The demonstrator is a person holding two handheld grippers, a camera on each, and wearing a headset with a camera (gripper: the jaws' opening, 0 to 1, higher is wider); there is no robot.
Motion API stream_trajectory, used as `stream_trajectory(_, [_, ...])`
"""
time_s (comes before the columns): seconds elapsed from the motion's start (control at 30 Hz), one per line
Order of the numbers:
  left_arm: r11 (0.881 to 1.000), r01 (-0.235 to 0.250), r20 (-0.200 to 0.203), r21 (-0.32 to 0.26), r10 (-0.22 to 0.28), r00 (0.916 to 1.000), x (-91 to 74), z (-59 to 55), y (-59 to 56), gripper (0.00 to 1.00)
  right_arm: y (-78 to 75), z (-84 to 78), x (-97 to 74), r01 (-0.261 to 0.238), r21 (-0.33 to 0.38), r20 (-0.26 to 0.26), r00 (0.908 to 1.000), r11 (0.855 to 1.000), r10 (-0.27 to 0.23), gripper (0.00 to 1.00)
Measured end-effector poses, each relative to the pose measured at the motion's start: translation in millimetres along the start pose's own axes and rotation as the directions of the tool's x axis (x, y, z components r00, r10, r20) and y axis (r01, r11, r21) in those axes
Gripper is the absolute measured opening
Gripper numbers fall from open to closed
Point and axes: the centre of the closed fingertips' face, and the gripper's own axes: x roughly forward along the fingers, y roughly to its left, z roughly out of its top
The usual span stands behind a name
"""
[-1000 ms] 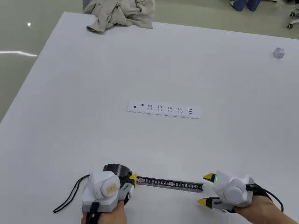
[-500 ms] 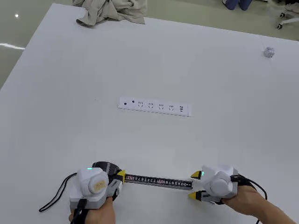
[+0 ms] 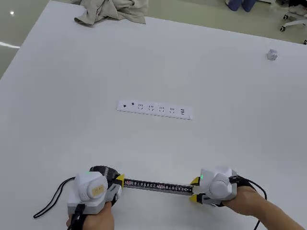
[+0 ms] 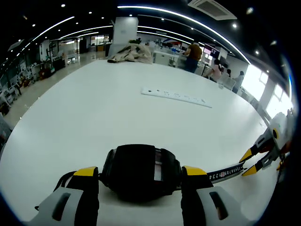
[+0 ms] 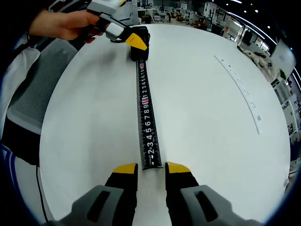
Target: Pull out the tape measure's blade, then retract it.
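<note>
The black tape measure sits at the table's near edge, and my left gripper is shut on its case, one yellow-tipped jaw on each side. Its dark blade lies flat on the table, drawn out to the right. In the right gripper view the blade runs straight away from me to the case. My right gripper is open. Its yellow tips flank the blade's free end with a small gap on each side. It also appears in the head view and the left gripper view.
A white power strip lies across the middle of the white table. A crumpled beige cloth is at the far left corner, a small crumpled wad at the far right. A black cord trails left of my left gripper.
My right gripper has moved left up to the blade's free end and its jaws have narrowed around it. The blade's drawn-out length looks the same; the head camera has shifted.
</note>
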Motion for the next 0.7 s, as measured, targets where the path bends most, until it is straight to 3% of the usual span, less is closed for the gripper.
stream_trajectory(0.7, [1.0, 0.004, 0.01, 0.009, -0.005, 0.9999, 1.5, -0.1, -2.1, 0.65, 0.6, -0.1, 2.6, -0.021, 0.002, -0.007, 0.9998, 1.0, 0.021, 0.15])
